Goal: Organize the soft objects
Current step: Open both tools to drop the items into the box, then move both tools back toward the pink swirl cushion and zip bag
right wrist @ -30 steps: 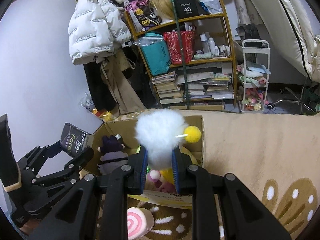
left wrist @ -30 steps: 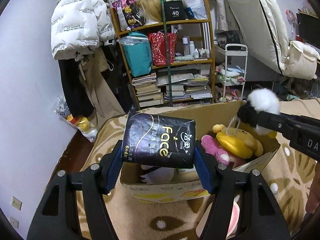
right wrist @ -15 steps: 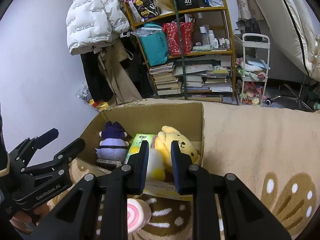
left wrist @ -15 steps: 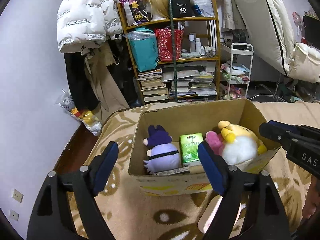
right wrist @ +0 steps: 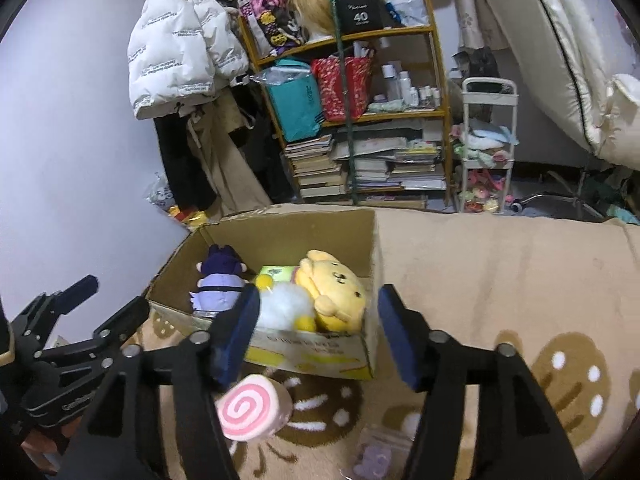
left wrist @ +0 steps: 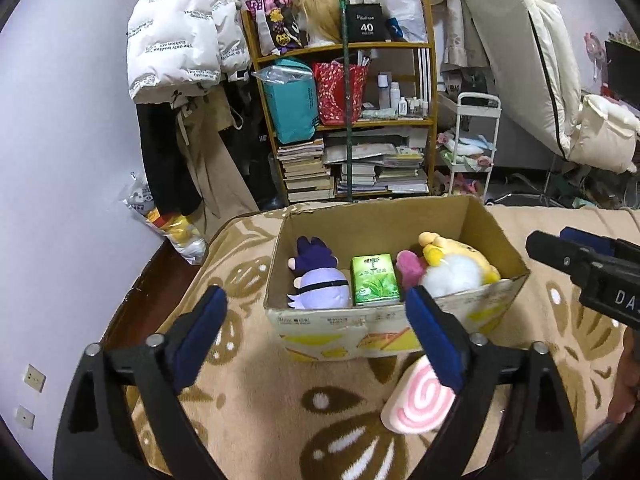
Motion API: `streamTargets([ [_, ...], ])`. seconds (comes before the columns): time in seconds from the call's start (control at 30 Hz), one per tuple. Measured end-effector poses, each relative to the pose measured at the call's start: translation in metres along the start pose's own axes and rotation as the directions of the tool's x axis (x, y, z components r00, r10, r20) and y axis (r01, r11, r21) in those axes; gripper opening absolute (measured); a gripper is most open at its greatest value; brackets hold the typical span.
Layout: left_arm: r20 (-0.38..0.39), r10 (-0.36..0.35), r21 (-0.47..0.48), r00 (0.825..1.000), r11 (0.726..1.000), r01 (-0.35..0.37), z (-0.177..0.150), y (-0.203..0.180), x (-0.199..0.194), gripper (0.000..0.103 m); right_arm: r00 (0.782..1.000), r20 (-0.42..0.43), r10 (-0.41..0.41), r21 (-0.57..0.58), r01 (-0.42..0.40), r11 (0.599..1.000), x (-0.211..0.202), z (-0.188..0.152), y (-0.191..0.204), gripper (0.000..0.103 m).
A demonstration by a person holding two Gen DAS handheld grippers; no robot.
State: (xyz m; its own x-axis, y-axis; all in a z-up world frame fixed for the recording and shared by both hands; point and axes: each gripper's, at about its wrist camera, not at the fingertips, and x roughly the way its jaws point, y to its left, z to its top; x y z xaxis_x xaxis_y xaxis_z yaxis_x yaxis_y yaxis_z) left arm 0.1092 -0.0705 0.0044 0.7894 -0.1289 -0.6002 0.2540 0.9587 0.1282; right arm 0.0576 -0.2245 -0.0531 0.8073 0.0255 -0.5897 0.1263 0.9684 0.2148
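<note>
An open cardboard box (left wrist: 380,216) stands on the beige rug. It holds a purple plush (left wrist: 320,280), a green tissue pack (left wrist: 374,280), a pink plush (left wrist: 410,268), a yellow bear (left wrist: 460,250) and a white fluffy ball (left wrist: 448,276). My left gripper (left wrist: 314,308) hangs before the box's front wall, its jaws opening with nothing between them. A pink swirl cushion (left wrist: 420,400) lies on the rug under its right finger. My right gripper (right wrist: 318,304) is near the box's (right wrist: 296,224) right corner, jaws opening and empty, with the ball (right wrist: 284,308) and bear (right wrist: 336,280) beyond. The black tissue pack is out of sight.
A crowded bookshelf (left wrist: 348,120), a hanging white jacket (left wrist: 176,40), a white trolley (left wrist: 476,140) and a leaning mattress (left wrist: 520,60) stand behind the box. A bag of toys (left wrist: 172,232) sits by the wall. A small purple item (right wrist: 372,460) lies on the rug (right wrist: 500,272).
The left gripper let go of the black tissue pack and the right one dropped the white fluffy ball into the box. Both have opened and drawn back from the box.
</note>
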Motion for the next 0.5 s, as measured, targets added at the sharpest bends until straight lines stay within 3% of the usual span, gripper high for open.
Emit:
streamTargets([
  [0.1, 0.006, -0.008, 0.002, 1.0, 1.0, 0.008, -0.002, 0.001, -0.011, 0.092, 1.0, -0.011, -0.017, -0.003, 0.017, 1.0, -0.01, -0.003, 0.0, 0.072],
  [0.23, -0.002, 0.001, 0.018, 1.0, 1.0, -0.001, -0.008, -0.002, -0.017, 0.092, 0.999, 0.003, -0.037, -0.003, 0.037, 0.999, -0.023, -0.009, -0.002, 0.089],
  [0.5, -0.028, -0.002, 0.041, 1.0, 0.999, 0.003, -0.02, -0.007, -0.029, 0.092, 0.998, -0.005, -0.063, 0.049, 0.064, 0.997, -0.04, -0.016, -0.013, 0.099],
])
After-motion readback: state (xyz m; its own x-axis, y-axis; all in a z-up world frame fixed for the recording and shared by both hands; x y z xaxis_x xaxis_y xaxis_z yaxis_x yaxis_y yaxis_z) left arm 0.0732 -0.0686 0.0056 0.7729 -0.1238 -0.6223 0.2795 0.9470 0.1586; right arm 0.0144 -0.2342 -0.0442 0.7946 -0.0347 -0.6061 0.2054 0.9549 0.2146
